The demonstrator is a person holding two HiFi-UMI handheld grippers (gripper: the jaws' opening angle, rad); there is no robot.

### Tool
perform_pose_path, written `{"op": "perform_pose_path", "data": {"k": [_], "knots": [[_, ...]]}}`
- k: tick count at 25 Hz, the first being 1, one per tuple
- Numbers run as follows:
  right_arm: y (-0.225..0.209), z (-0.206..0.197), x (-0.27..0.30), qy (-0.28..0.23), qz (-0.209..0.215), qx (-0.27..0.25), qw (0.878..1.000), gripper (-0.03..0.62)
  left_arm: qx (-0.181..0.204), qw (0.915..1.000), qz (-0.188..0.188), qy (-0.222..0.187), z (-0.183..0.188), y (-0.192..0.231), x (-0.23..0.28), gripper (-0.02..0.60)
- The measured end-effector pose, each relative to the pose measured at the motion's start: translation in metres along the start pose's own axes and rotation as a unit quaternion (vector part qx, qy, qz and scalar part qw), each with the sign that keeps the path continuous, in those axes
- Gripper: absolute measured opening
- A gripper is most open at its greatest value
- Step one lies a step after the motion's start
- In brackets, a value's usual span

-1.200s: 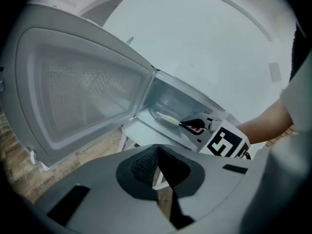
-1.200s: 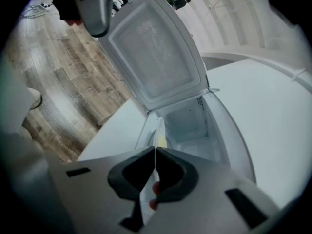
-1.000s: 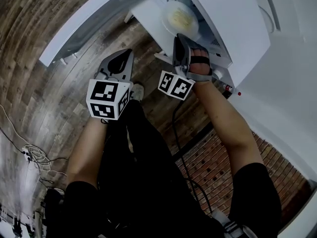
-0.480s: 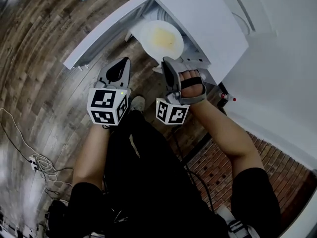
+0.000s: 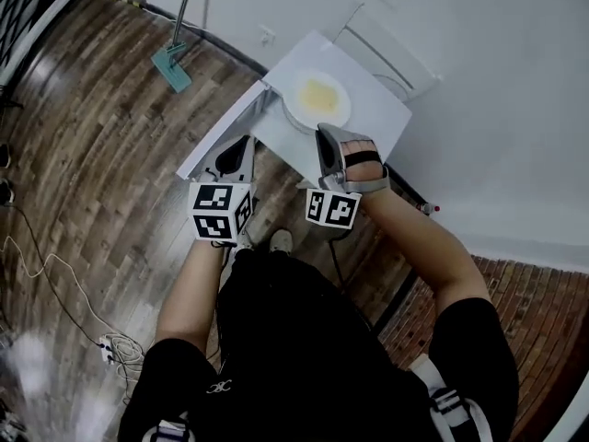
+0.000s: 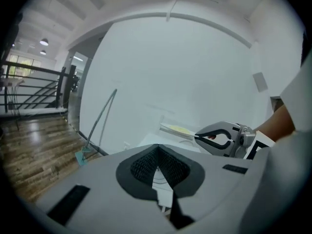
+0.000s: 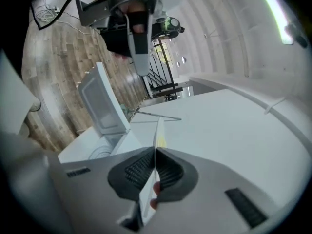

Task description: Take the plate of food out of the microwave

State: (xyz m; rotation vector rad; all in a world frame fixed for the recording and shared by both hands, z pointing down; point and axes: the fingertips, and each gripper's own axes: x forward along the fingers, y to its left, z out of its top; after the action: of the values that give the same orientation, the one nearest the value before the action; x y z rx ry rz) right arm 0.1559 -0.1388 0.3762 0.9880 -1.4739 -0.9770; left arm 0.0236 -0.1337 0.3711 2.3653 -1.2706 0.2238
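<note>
- R gripper (image 5: 322,134): jaws nearly together, clamped on the near rim of the plate (image 5: 317,99). In the right gripper view the rim runs edge-on between the pads.
- Plate: white, w/ yellow food in the middle, held about level & off any surface. It's outside the microwave (image 5: 373,122); from the head view it overlaps the box's white top.
- Left gripper view shows the plate from the side, sticking out past the R gripper's tips, w/ white wall (image 6: 195,72) behind it.
- L gripper (image 5: 243,142): jaws closed tip to tip, nothing between them. It sits just left of the R one, apart from the plate, over the microwave's front edge.
- Microwave door (image 5: 221,134): swung open toward the lower left, above the wood floor (image 5: 92,155). Right gripper view shows it standing open beside the cavity.
- Mop (image 5: 173,65): head on the floor near the wall, handle leaning up against it, well apart from the microwave.
- Cable (image 5: 55,265): loose on the floor at far left.
- Both the person's forearms reach fwd to the grippers.
</note>
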Motion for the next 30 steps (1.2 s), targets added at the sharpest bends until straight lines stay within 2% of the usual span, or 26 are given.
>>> {"op": "perform_pose_path", "data": {"k": [3, 7, 13, 20, 30], "knots": [[-0.054, -0.005, 0.001, 0.007, -0.03, 0.001, 1.0, 0.018, 0.035, 0.999, -0.012, -0.027, 0.053, -0.023, -0.004, -0.005], [-0.117, -0.015, -0.013, 0.02, -0.054, 0.005, 0.998, 0.018, 0.063, 0.9963, -0.029, -0.05, 0.1, -0.056, -0.018, -0.005], [-0.176, -0.029, -0.026, 0.04, -0.072, -0.001, 0.997, 0.019, 0.078, 0.9939, -0.048, -0.062, 0.132, -0.09, -0.023, -0.005], [-0.203, -0.042, -0.029, 0.044, -0.089, -0.004, 0.995, 0.02, 0.095, 0.9916, -0.057, -0.067, 0.148, -0.104, -0.007, -0.005], [-0.207, -0.056, -0.02, 0.049, -0.088, -0.003, 0.995, 0.02, 0.102, 0.9909, -0.062, -0.061, 0.154, -0.109, 0.014, -0.005]]}}
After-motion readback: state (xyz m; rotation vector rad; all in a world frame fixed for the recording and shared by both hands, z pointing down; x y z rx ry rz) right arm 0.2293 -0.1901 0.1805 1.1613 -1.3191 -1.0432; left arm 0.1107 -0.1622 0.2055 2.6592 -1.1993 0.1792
